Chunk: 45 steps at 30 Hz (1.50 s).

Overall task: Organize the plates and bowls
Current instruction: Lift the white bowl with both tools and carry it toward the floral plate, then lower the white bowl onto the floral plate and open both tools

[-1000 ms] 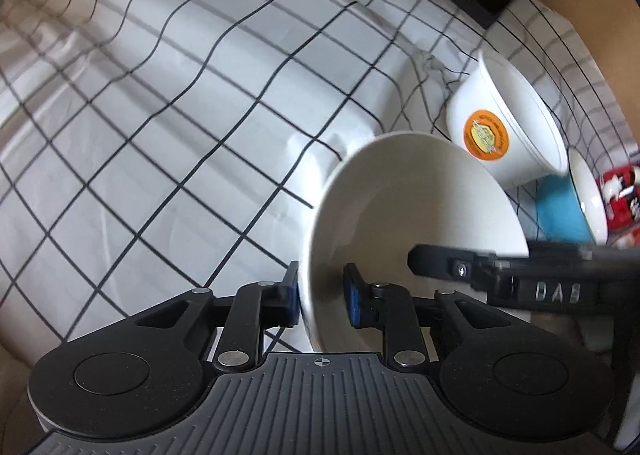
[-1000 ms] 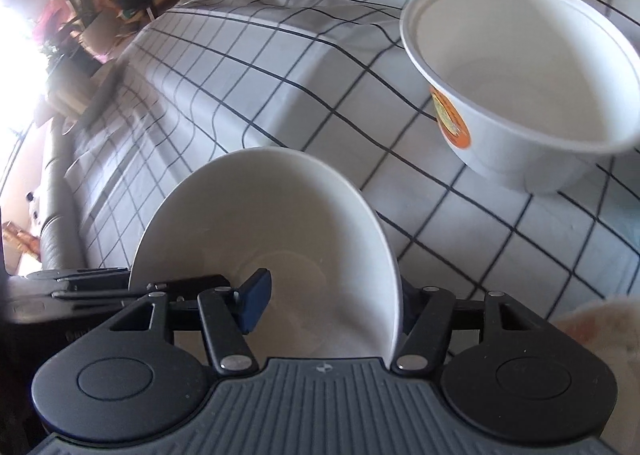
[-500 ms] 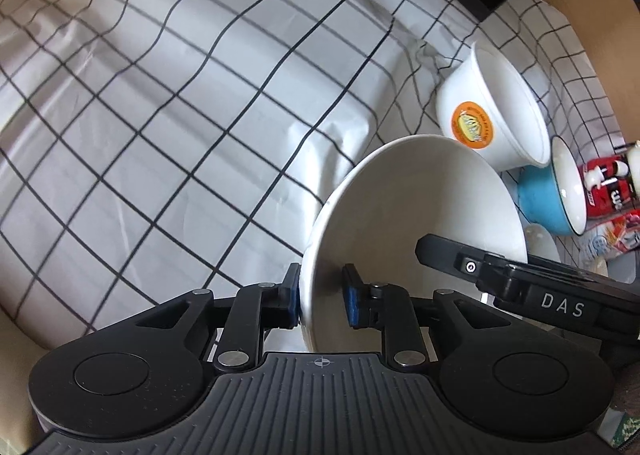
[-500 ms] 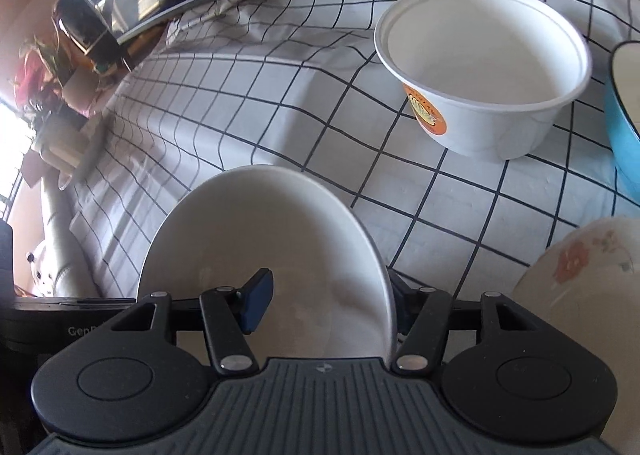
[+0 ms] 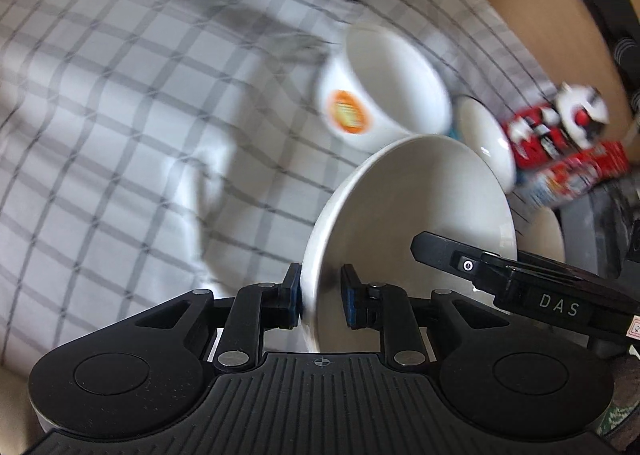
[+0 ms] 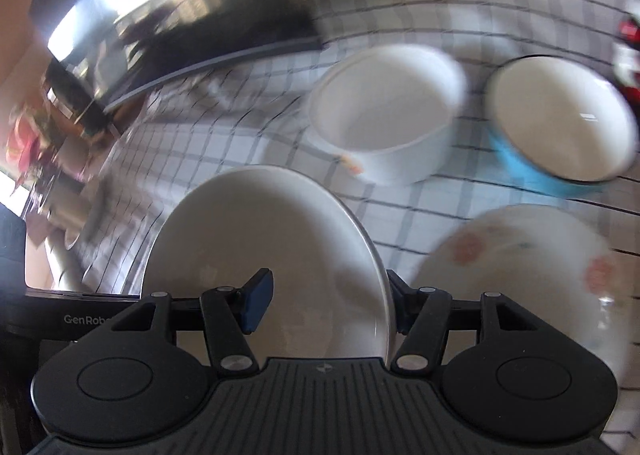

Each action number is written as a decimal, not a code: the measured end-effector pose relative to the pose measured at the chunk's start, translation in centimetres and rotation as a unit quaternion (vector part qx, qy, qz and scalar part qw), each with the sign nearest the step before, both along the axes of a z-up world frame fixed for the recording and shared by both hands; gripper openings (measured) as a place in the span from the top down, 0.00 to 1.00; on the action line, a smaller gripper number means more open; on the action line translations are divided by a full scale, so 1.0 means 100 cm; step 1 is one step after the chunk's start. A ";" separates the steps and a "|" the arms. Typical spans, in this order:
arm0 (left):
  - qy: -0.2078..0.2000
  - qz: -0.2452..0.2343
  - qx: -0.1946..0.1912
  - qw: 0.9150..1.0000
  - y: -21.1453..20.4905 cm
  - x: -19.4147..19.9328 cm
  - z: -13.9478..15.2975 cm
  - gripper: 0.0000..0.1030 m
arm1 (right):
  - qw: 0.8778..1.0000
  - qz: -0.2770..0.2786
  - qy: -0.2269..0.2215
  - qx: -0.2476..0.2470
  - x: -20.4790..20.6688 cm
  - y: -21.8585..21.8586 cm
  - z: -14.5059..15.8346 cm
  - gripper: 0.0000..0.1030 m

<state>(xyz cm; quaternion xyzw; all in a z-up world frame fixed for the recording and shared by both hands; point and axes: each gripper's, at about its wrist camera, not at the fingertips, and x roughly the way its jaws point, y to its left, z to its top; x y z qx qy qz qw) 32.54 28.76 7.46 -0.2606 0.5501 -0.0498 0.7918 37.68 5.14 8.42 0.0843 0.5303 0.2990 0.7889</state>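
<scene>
Plain white round ceramic plate [image 5: 412,207] held clear of the black-and-white checked cloth [image 5: 120,135] on the table, tipped up nearly on edge, toward the table's near edge and in front of the white paper tub with an orange label [image 5: 384,87]. Left gripper [image 5: 320,295] pinching the plate's rim, one blue pad on each face. Right gripper [image 6: 326,295] straddling the opposite rim, one finger inside the dish and the other behind the edge; impossible to tell whether those pads actually press.

Probable step: carrying the plate across to a stacking spot. To do it well:
- Level the plate before lowering, since a rim pinch on glazed ware slips easily when tilted.
- Move both hands together, without twisting the plate between them.
- Pass well clear of the tub's rim and of the blue bowl with a white inside [image 6: 560,127] just beside it.
- Set down flat, then release.

Shown only by the right wrist view: a white plate with pink flowers [image 6: 520,275] near the table's near edge, a likely stacking partner, and a dark glossy appliance [image 6: 180,15] along the far edge. Shown only by the left wrist view: the tub's orange label in full, red printed packaging [image 5: 568,143] beyond the blue bowl, and the clear pinch on the rim. Both views blurred.
</scene>
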 end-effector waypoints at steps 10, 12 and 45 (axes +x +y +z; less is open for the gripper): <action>0.005 -0.107 0.002 0.994 -0.108 0.054 -0.015 0.79 | 0.992 -0.122 0.020 -0.020 0.002 -0.109 -0.014 0.42; 0.014 -0.116 0.002 0.993 -0.123 0.059 -0.024 0.79 | 0.990 -0.136 0.025 -0.026 0.001 -0.122 -0.020 0.42; 0.016 -0.100 0.045 0.994 -0.137 0.061 -0.056 0.77 | 0.991 -0.104 0.072 -0.032 0.035 -0.127 -0.060 0.42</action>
